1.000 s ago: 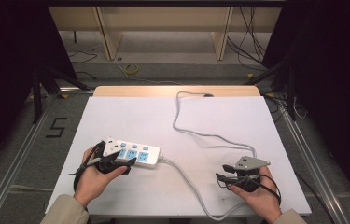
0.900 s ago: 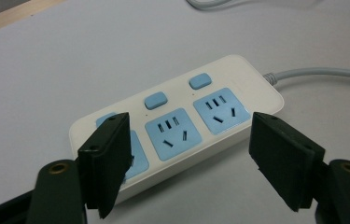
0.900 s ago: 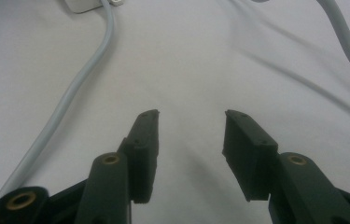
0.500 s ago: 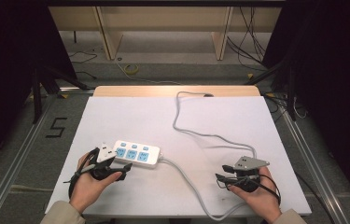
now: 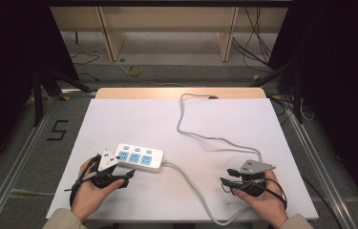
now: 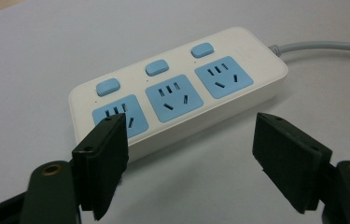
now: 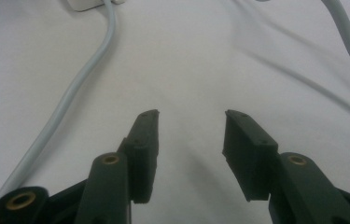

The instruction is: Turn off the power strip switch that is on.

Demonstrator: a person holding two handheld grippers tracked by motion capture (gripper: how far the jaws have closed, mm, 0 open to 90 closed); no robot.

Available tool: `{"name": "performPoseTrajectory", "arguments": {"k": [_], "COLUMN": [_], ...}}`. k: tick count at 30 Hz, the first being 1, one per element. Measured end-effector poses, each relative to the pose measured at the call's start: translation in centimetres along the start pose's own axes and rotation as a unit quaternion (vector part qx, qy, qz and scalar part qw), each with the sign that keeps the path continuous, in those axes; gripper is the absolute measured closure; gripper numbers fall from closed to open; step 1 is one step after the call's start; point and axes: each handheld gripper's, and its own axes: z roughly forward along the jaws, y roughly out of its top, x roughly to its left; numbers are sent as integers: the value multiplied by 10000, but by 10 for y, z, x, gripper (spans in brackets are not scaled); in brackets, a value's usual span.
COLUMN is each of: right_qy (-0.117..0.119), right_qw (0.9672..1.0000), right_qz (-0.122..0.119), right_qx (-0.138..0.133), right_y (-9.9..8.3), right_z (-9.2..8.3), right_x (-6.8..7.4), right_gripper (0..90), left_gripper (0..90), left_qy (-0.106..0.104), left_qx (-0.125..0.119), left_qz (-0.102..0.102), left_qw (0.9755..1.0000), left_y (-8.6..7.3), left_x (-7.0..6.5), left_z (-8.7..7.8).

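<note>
Here the left gripper [image 6: 191, 140] gapes just beside the power strip [image 6: 177, 88], near the table's [image 5: 119, 119] edge.

This is looking like a lab or recording bay rather than a home. A white worktop [image 5: 133, 119] with a bare wooden far edge is standing on grey carpet, and metal rails [image 5: 16, 162] are running along the floor on both sides. A black numeral 5 [image 5: 58, 130] is marking the floor at the left. Black curtains [image 5: 5, 57] are closing in both sides, loose cables [image 5: 257, 38] are trailing across the floor behind, and plain wooden furniture legs [image 5: 112, 33] are standing at the back.
</note>
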Motion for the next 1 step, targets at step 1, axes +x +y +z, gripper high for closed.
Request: {"name": "performPoseTrajectory", "arguments": {"k": [1], "right_qy": [-1], "right_qw": [10000], "right_qz": [-1], "right_qx": [0], "right_y": [0], "right_z": [0], "right_x": [0], "right_gripper": [560], "left_gripper": [265], "left_qy": [0], "left_qx": [0], "left_qz": [0], "left_qw": [10000], "left_y": [0], "left_x": [0], "left_z": [0]}}
